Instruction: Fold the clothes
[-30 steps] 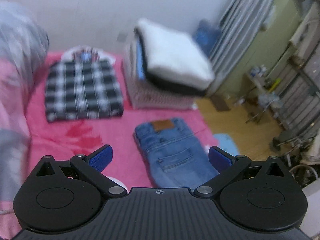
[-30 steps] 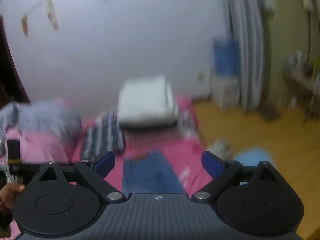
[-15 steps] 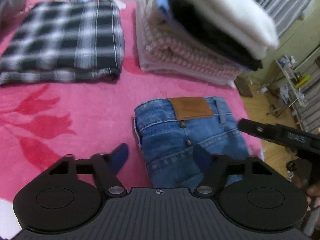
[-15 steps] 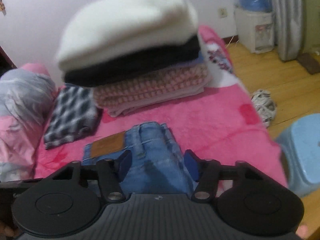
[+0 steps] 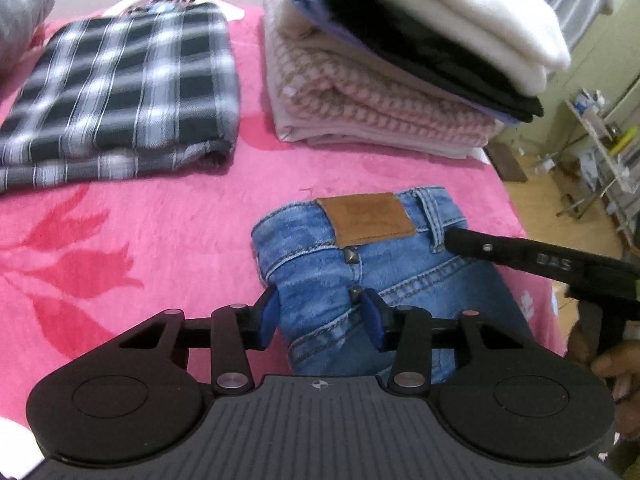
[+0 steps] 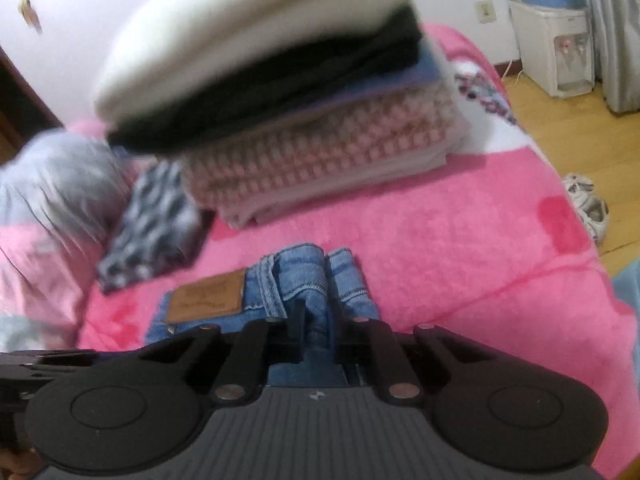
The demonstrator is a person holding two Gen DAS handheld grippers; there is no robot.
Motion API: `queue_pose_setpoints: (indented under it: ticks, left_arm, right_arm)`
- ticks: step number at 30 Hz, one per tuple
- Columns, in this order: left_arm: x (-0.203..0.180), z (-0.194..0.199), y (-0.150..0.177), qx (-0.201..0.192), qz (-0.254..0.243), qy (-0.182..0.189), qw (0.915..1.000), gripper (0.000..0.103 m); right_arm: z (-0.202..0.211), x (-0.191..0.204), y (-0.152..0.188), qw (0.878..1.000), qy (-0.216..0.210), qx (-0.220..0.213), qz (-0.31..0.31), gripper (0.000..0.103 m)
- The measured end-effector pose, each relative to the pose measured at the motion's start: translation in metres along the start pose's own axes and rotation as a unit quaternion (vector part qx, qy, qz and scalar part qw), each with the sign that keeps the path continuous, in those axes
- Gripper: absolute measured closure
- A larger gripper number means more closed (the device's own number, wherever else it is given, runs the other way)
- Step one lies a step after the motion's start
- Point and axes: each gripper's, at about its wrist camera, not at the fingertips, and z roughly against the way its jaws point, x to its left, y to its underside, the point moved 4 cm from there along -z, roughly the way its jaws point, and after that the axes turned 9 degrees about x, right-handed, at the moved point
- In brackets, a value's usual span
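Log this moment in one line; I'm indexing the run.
stage: grasping folded jeans | left gripper: closing on jeans edge | right gripper: closing, denim fold between jaws | surface: pink blanket

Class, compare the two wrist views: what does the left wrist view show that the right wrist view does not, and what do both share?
Only the left wrist view: the plaid shirt sharply, a metal rack, and the right gripper reaching onto the jeans. Only the right wrist view: a water dispenser, a wall socket and a shoe. Both: folded jeans with jaws closing on them, the stacked clothes, the pink blanket.
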Motion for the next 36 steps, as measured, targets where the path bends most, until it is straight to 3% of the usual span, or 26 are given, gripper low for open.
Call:
queue_pose_setpoints:
  ticks: [3, 8, 14, 17, 20, 22, 26, 30, 33, 36]
  left_arm:
    - [-0.005, -0.003, -0.002, 0.001, -0.006, -0.01, 0.9999, 0.059]
    - [-0.01, -0.005, 0.0, -0.01, -0.004, -0.02, 0.9997, 0.058]
    - [-0.013, -0.005, 0.002, -0.025, -0.022, -0.02, 0.9993, 0.055]
    - [-0.012, -0.008, 0.003, -0.032, -0.03, -0.019, 0.9989, 0.053]
    - [-0.011, -0.009, 0.004, -0.037, -0.03, -0.016, 0.9987, 0.048]
    - [-0.009, -0.009, 0.004, -0.037, -0.028, -0.014, 0.9988, 0.044]
    - [0.002, 0.001, 0.002, -0.039, -0.012, 0.004, 0.9992, 0.04]
    - [0.014, 0.019, 0.002, -0.057, -0.002, 0.026, 0.998, 0.038]
    - [0.022, 0.036, 0.0, -0.069, -0.005, 0.045, 0.9966, 0.038]
    - [0.025, 0.049, -0.001, -0.076, -0.021, 0.067, 0.9947, 0.038]
  right_arm:
    - [0.013, -0.001, 0.003, 1.0, -0.012, -0.019, 0.001, 0.093]
    - [0.005, 0.0, 0.001, 0.999, 0.013, -0.022, 0.042, 0.093]
    - [0.016, 0.003, 0.007, 0.997, 0.027, -0.053, 0.049, 0.094]
    - [0.002, -0.004, 0.008, 0.998, 0.035, -0.038, 0.035, 0.094]
    - [-0.006, -0.017, 0.005, 1.0, 0.019, -0.023, -0.003, 0.09]
    - [0.003, -0.022, 0.002, 0.999, 0.007, -0.015, -0.032, 0.079]
    - [0.064, -0.035, 0.005, 0.992, -0.013, -0.063, -0.105, 0.077]
    - [0.146, -0.054, 0.025, 0.975, -0.038, -0.122, -0.184, 0.077]
    - [0.206, -0.057, 0.052, 0.959, -0.02, -0.158, -0.233, 0.077]
    - [0.262, -0.042, 0.087, 0.95, 0.026, -0.179, -0.256, 0.077]
